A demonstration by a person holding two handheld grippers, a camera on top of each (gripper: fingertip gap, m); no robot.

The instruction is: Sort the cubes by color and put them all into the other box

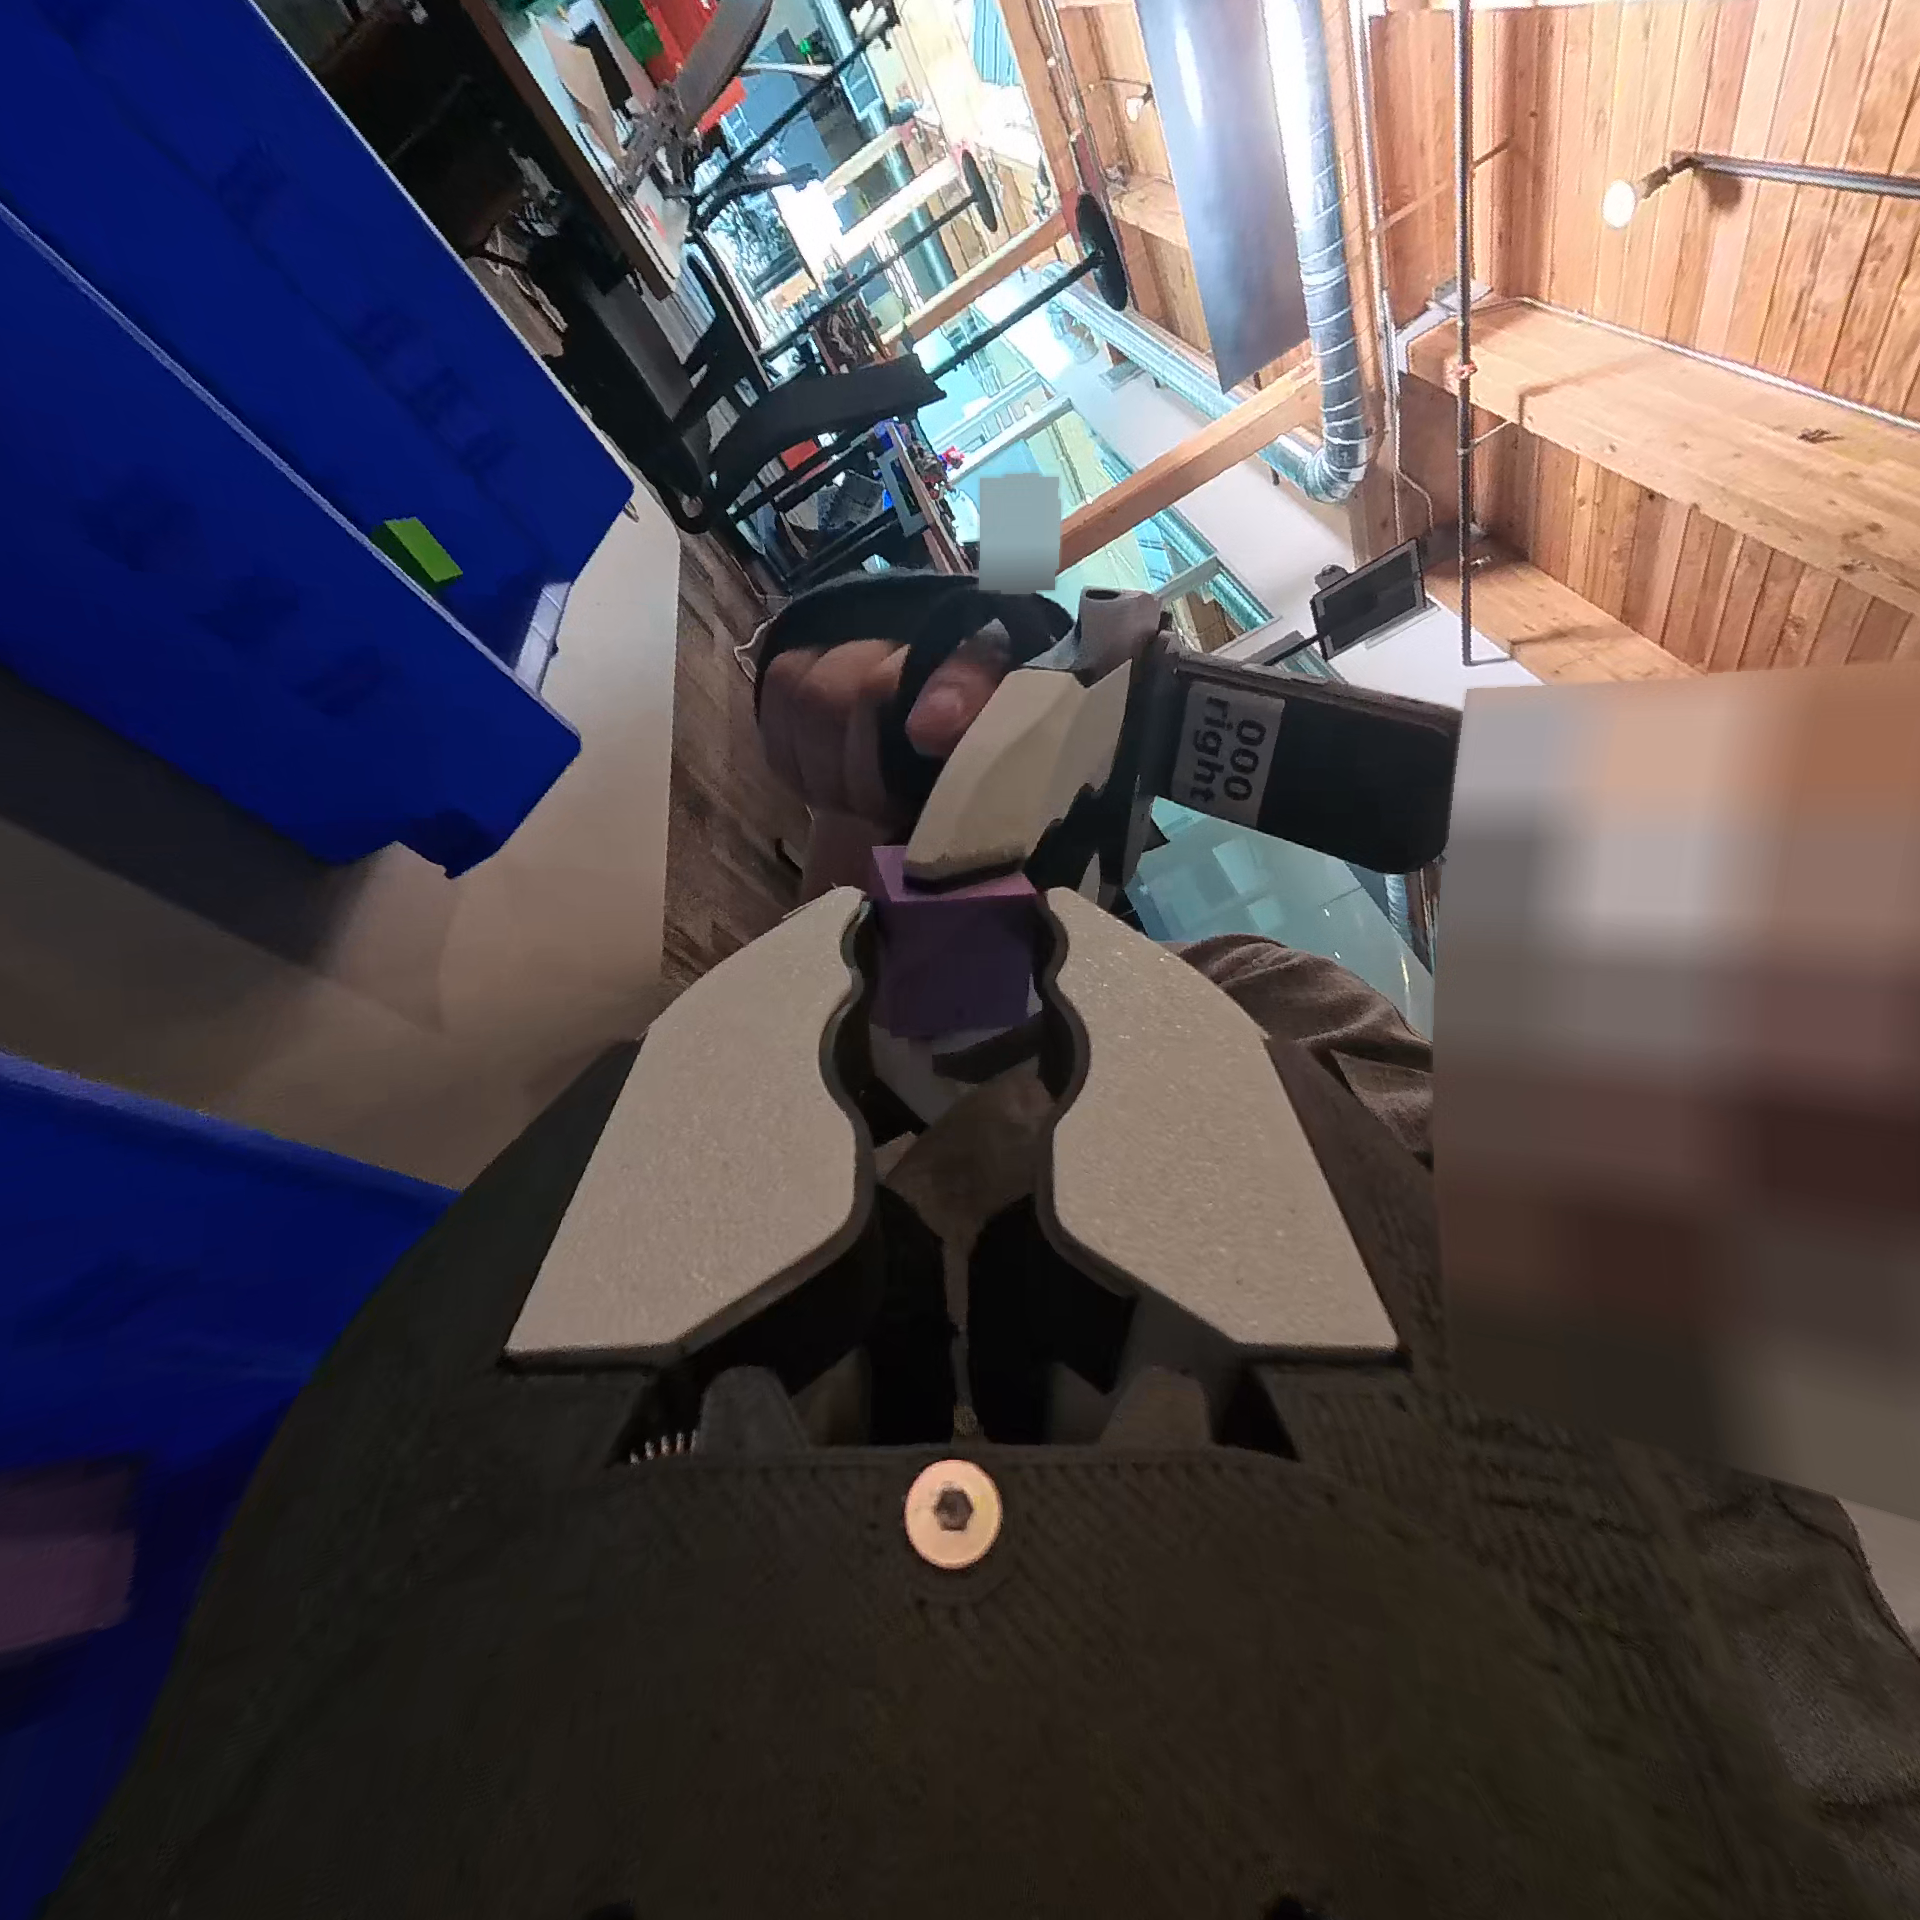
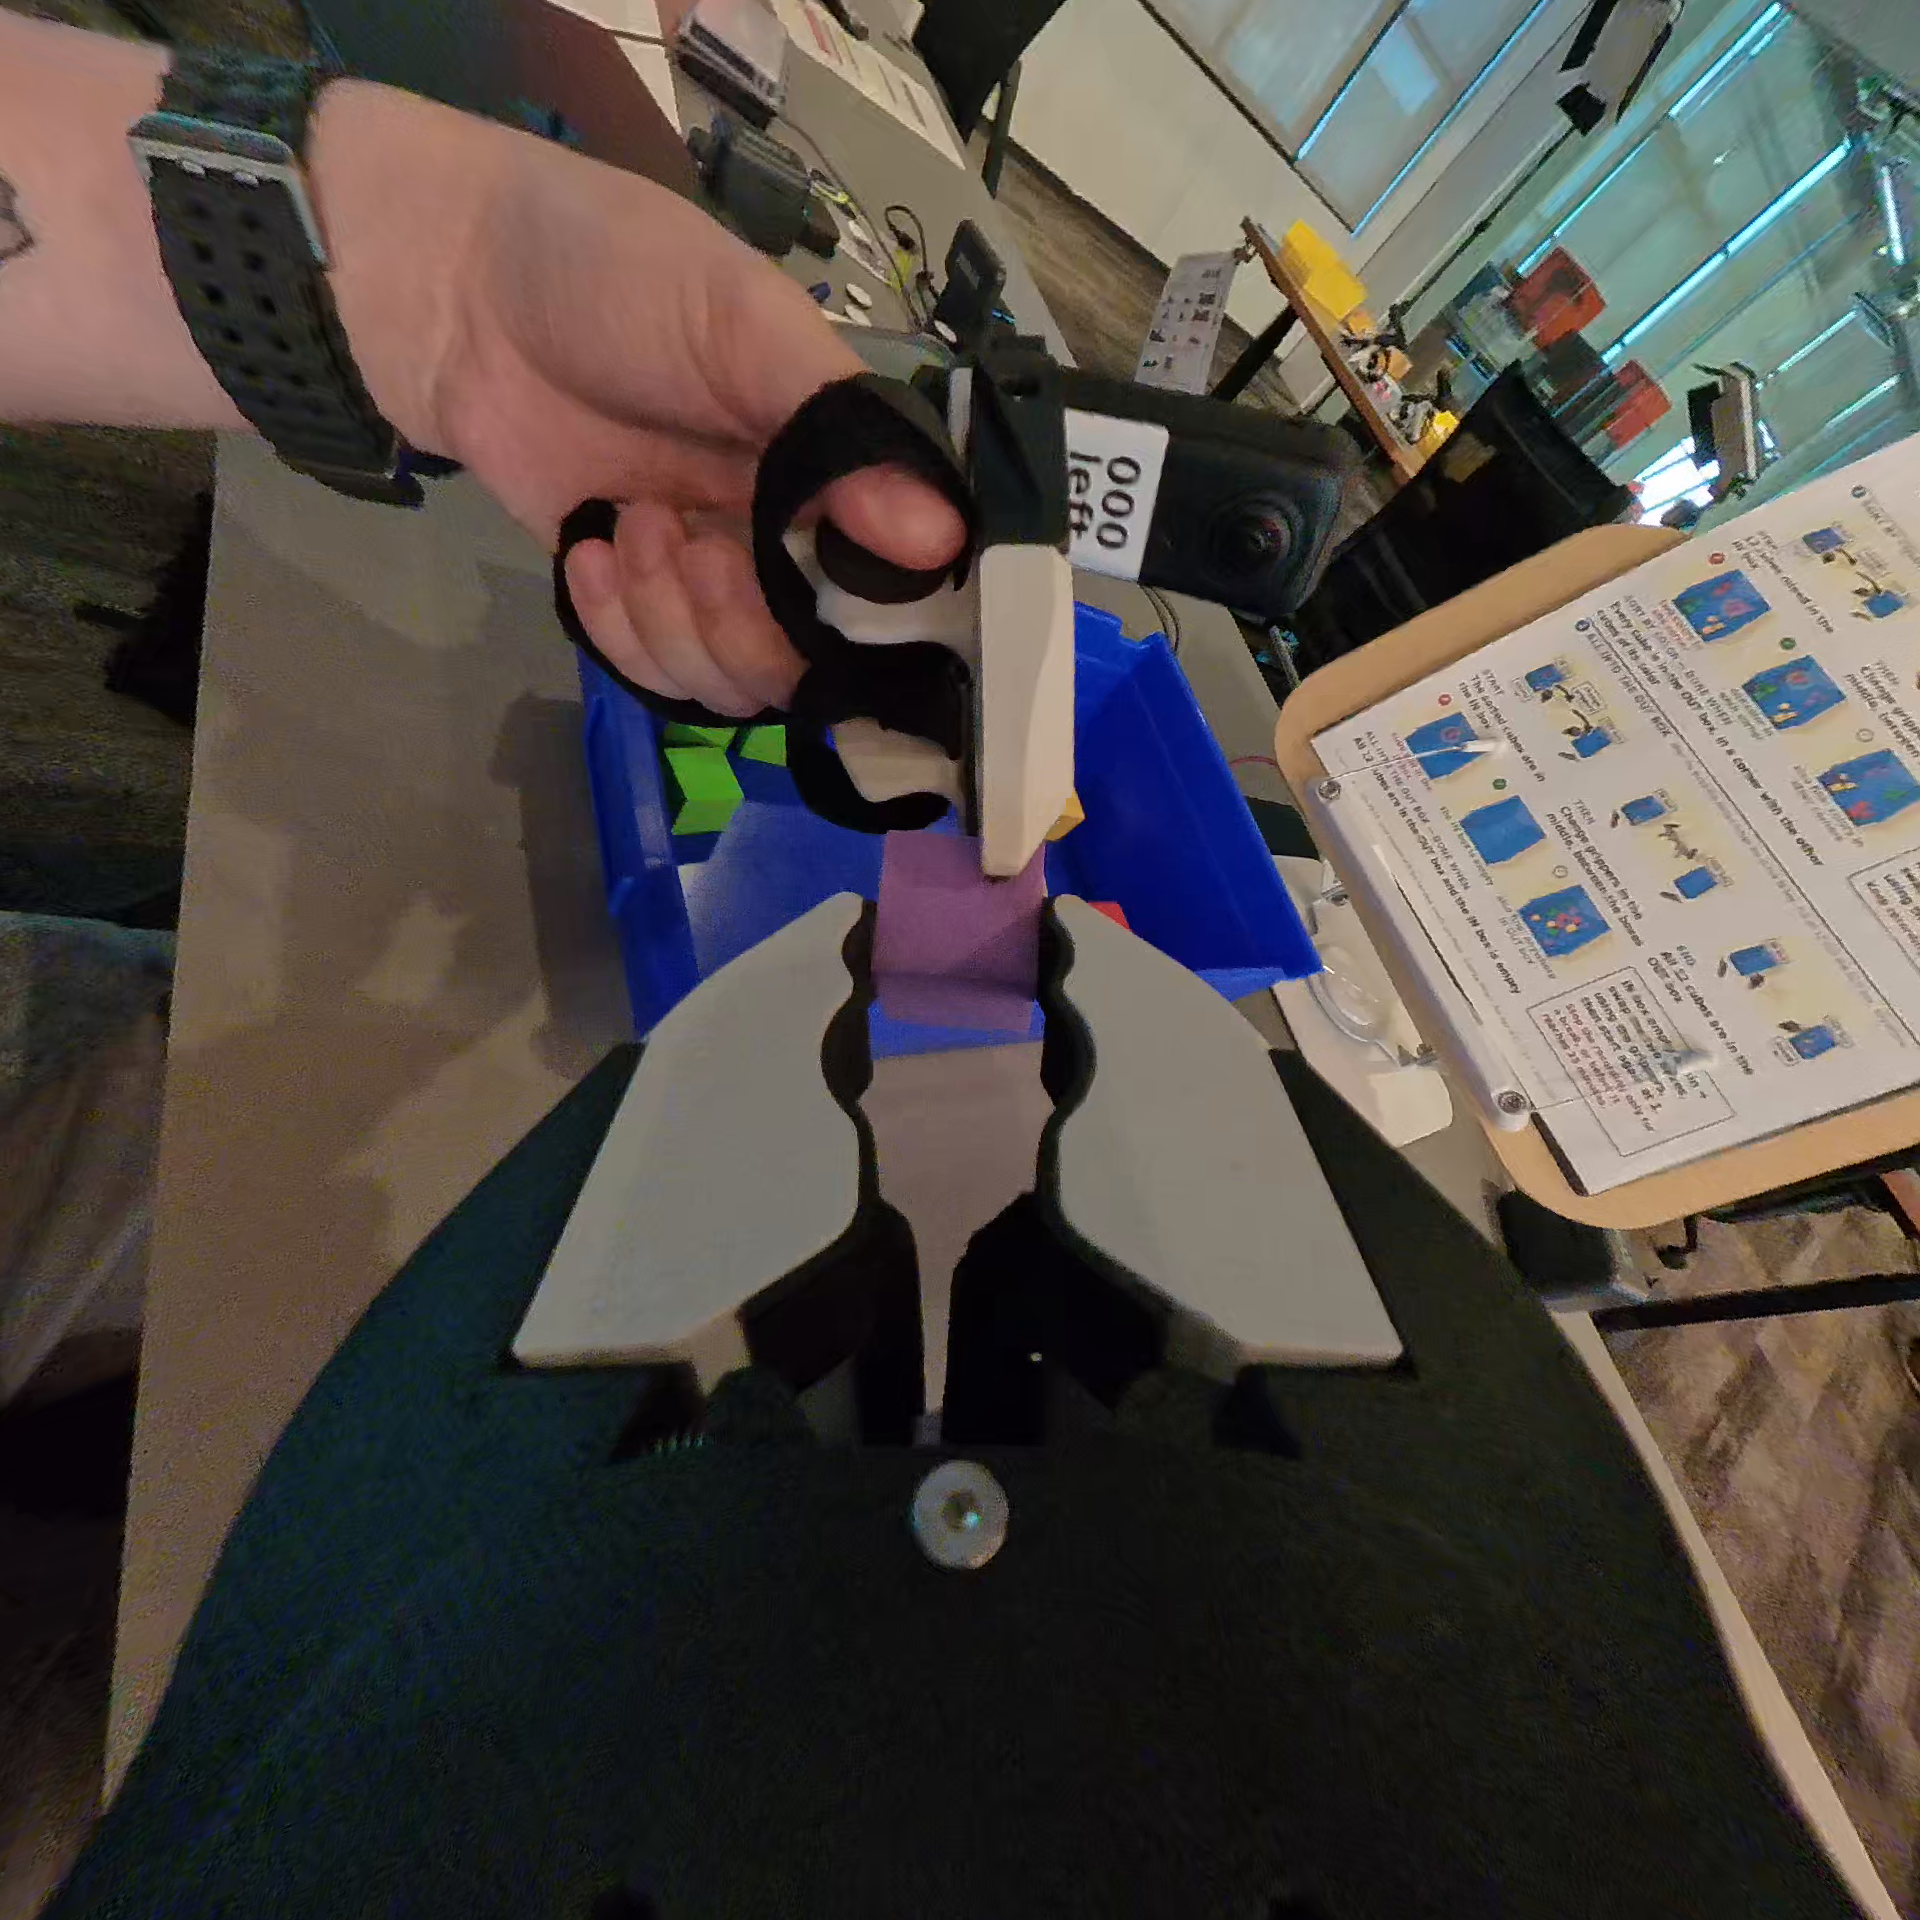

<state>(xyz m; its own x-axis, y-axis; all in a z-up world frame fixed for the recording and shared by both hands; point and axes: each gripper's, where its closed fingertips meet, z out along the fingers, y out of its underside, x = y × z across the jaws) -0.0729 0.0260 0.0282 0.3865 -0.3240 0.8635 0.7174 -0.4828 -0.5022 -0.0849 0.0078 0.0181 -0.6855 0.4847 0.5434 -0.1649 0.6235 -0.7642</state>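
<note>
Both grippers pinch the same purple cube [image 1: 951, 961] in mid-air. The left gripper [image 1: 954, 935] has its grey fingers [image 1: 727, 1122] closed on the cube's two sides. The right gripper [image 2: 956, 935] grips it the same way, from the opposite direction (each view shows the other gripper's finger tip touching the cube's far face). Below is a blue bin [image 2: 1174, 790] on the grey bench [image 2: 343, 831], holding green blocks [image 2: 707, 779]. A printed instruction sheet [image 2: 1662, 831] lies to the right.
</note>
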